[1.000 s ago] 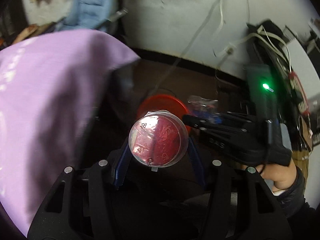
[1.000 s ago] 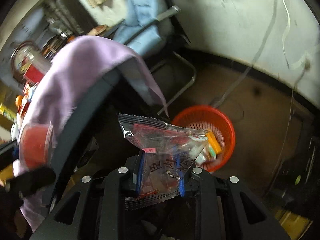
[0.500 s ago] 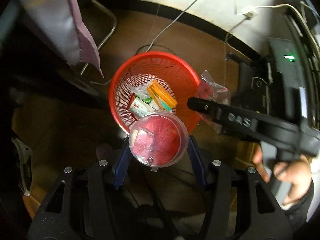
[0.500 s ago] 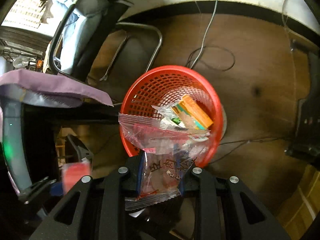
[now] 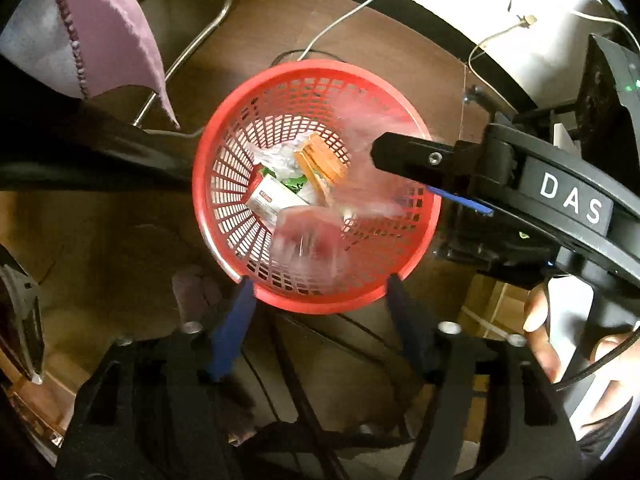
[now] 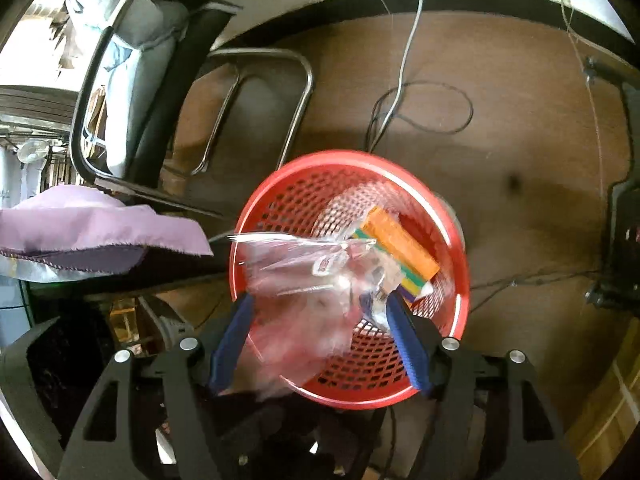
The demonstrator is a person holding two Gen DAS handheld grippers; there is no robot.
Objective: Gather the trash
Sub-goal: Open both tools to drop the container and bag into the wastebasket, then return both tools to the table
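Both pieces of trash let go over the bin

My left gripper and right gripper have just been opening and now stand wide; the plastic cup falls blurred just beyond my left fingers, the snack bag slips loose between my right ones, both over the red basket on the floor, which already holds an orange box. This drop looks nearly done.

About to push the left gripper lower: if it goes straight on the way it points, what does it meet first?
Most likely the blurred clear cup dropping from the open left gripper, jaws having just been opening. Past it lies the trash inside the red basket; the basket's near rim sits close below, though depth is unclear.
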